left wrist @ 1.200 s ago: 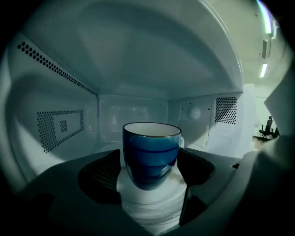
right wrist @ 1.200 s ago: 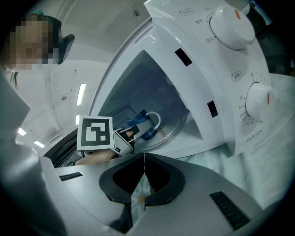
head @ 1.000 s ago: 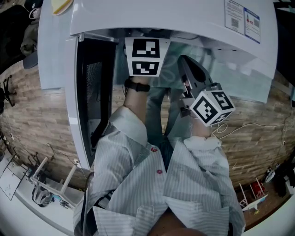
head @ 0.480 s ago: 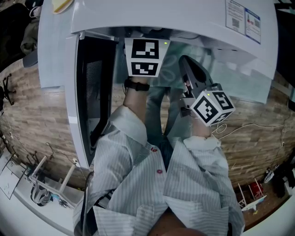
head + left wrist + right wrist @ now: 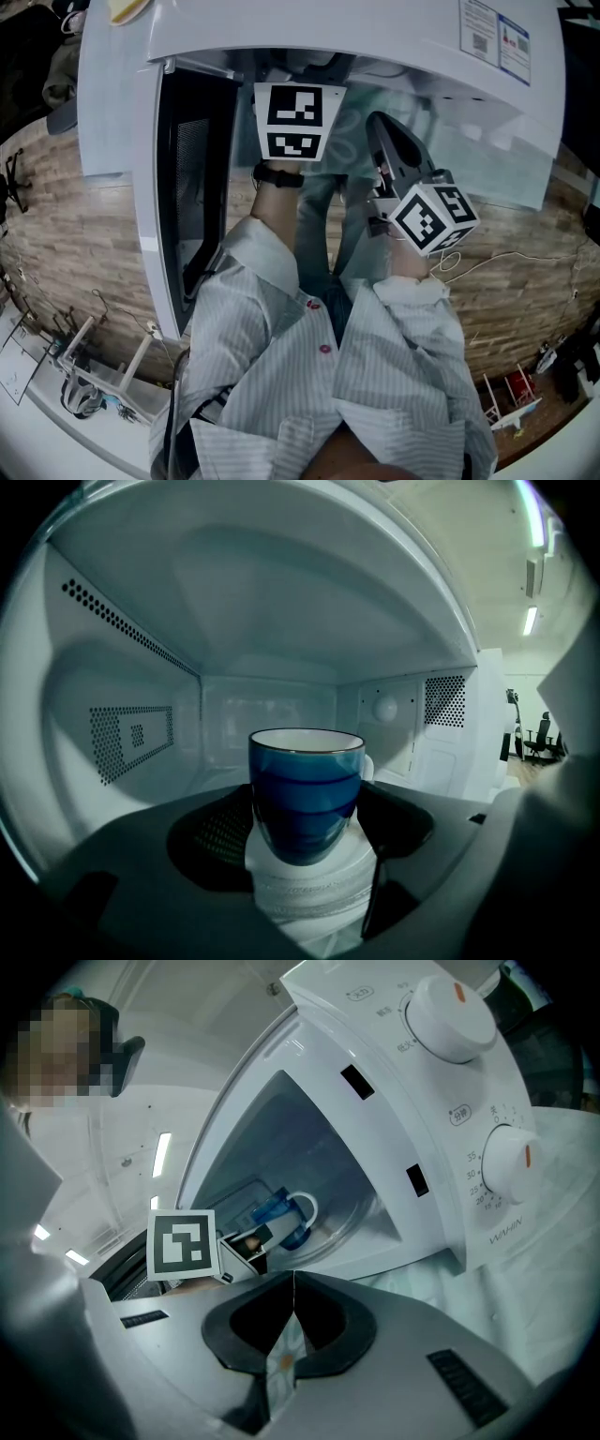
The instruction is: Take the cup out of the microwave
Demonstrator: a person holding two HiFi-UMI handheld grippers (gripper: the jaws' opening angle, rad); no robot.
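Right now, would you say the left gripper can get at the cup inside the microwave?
Very likely yes: the microwave door is open, the left gripper is inside the cavity, and the cup stands between its jaws, which appear to sit against both its sides. Nothing blocks the way.

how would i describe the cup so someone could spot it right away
Look inside the open white microwave. The cup stands upright there between the left gripper's jaws. It is the only blue thing inside: glossy, dark-banded, white within, with a white handle.
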